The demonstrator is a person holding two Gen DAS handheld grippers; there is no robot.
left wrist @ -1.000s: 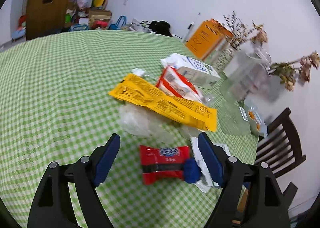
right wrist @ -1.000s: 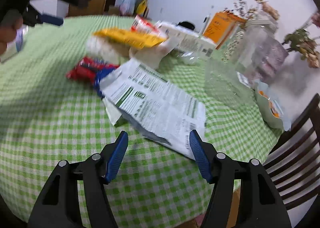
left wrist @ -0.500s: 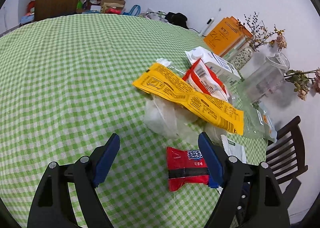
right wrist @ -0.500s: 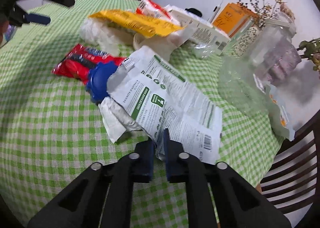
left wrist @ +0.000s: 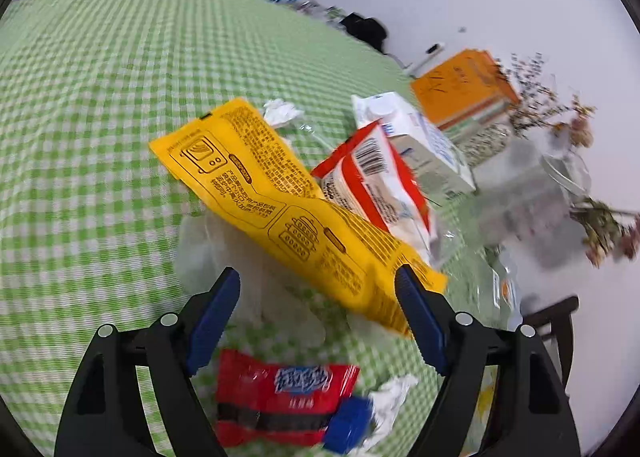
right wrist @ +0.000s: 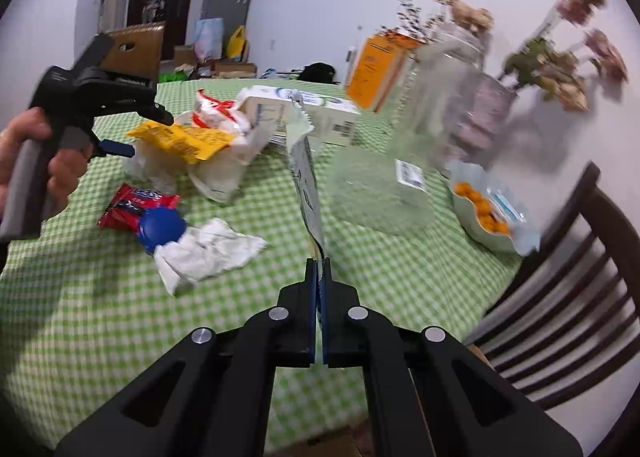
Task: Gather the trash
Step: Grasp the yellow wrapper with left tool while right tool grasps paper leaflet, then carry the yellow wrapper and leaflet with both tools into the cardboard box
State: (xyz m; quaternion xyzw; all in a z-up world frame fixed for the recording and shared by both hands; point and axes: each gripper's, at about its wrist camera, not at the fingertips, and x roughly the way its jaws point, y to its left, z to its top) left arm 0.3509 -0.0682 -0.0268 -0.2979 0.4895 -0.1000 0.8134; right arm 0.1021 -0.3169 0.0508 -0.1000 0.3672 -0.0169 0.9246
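My right gripper [right wrist: 319, 269] is shut on a white printed wrapper [right wrist: 306, 177] and holds it on edge above the green checked table [right wrist: 100, 317]. My left gripper [left wrist: 318, 289] is open over the trash pile, with the long yellow wrapper [left wrist: 280, 209] between its fingers; it also shows in the right wrist view [right wrist: 120, 147]. A red snack packet [left wrist: 280, 389] with a blue cap [left wrist: 346, 427] lies just below it. A crumpled tissue [right wrist: 204, 253] lies beside the cap. A red-and-white packet [left wrist: 376, 185] and a white carton [left wrist: 420, 141] lie behind.
An orange box [left wrist: 464, 85], glass jars [right wrist: 452, 97] and dried flowers [right wrist: 560, 69] stand at the table's far side. A clear bag [right wrist: 380, 193] and a bag of orange snacks [right wrist: 488, 213] lie near the right edge. A dark chair [right wrist: 560, 317] stands at the right.
My right gripper shut on the white printed wrapper and lifted it off the table. My left gripper moved forward over the pile, staying open.
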